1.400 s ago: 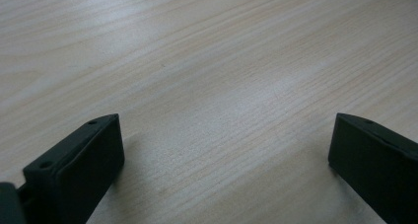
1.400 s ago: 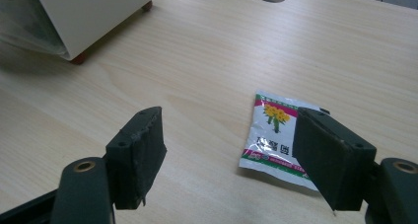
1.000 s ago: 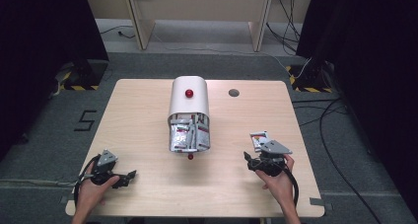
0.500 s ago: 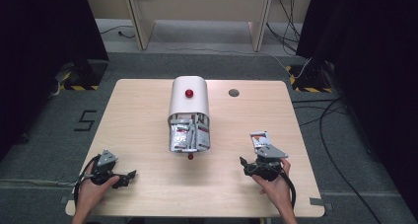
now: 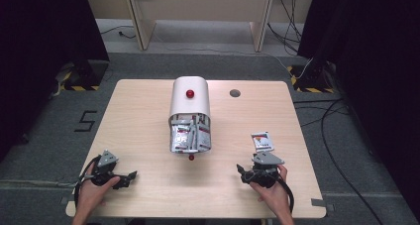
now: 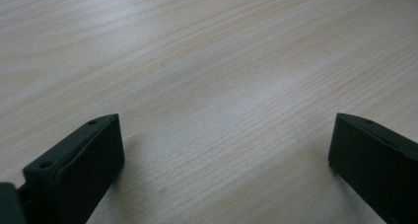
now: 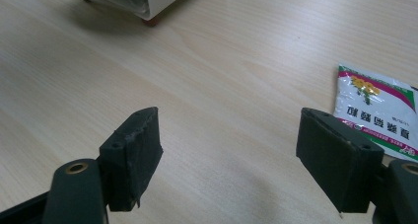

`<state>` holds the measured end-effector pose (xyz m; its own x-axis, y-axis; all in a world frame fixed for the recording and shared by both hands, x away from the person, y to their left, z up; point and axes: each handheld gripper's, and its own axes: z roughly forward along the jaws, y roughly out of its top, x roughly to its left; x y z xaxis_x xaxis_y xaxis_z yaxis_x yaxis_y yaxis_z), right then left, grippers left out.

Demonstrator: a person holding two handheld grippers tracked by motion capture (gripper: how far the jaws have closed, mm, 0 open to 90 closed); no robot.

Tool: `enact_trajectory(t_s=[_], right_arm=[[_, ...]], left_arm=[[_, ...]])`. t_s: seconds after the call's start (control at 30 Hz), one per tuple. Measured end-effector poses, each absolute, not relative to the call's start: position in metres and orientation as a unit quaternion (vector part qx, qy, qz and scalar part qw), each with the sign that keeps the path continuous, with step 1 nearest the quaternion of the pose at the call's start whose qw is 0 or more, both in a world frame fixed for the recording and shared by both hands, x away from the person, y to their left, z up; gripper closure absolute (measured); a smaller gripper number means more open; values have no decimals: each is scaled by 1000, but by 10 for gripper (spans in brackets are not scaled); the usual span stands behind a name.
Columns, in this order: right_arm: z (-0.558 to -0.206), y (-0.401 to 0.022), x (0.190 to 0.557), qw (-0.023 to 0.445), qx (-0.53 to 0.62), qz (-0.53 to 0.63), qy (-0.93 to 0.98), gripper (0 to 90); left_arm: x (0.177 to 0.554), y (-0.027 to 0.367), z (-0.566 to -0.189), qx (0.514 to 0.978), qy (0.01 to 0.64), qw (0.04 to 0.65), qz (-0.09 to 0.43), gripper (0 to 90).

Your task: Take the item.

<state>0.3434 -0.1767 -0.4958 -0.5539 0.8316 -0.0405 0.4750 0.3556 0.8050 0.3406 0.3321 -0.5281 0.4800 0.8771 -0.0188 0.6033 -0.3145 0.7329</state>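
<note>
Gaping wide over bare wood, the jaws of the left gripper (image 6: 224,155) hold nothing; in the high view this gripper (image 5: 130,175) rests at the near left corner of the table (image 5: 138,116), in the person's left hand (image 5: 91,193), unmoved from a second ago.

The right gripper (image 7: 229,152) is likewise spread and empty. A sachet (image 7: 379,110) lies flat on the table just beyond its right jaw, white with a green and magenta border, a yellow flower emblem and dark characters that I cannot read. Seen from above, the right gripper (image 5: 241,171) sits near the right edge in the right hand (image 5: 270,190), with the sachet (image 5: 262,141) just on its far side and apart from it. A second ago the gripper was over that sachet; it has since drawn back toward the near edge, leaving the sachet uncovered.

Farther off, at the middle of the table, stands a white dispenser (image 5: 190,101) with a rounded top and a red button (image 5: 189,93); its near opening is packed with more sachets (image 5: 188,136), their print too small to read. A small red foot (image 5: 191,157) shows below it. A grey round cap (image 5: 235,92) is set into the table to the dispenser's right.
</note>
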Motion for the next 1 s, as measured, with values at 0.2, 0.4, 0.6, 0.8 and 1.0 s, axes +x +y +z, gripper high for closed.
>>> enact_trajectory(t_s=[0.2, 0.4, 0.6, 0.8, 1.0], right_arm=[[-499, -175, 339, 223, 411, 390, 793, 249], [-502, -173, 335, 216, 412, 389, 795, 224], [-507, -173, 331, 213, 415, 385, 796, 199], [-511, -172, 326, 208, 415, 384, 798, 198], [-515, -172, 321, 202, 416, 381, 800, 199]], left_arm=[[341, 332, -528, 787, 471, 348, 196, 0], [341, 332, -528, 787, 470, 348, 197, 0], [341, 332, -528, 787, 471, 348, 196, 0], [341, 332, -528, 786, 471, 348, 197, 0], [341, 332, -528, 787, 471, 348, 197, 0]])
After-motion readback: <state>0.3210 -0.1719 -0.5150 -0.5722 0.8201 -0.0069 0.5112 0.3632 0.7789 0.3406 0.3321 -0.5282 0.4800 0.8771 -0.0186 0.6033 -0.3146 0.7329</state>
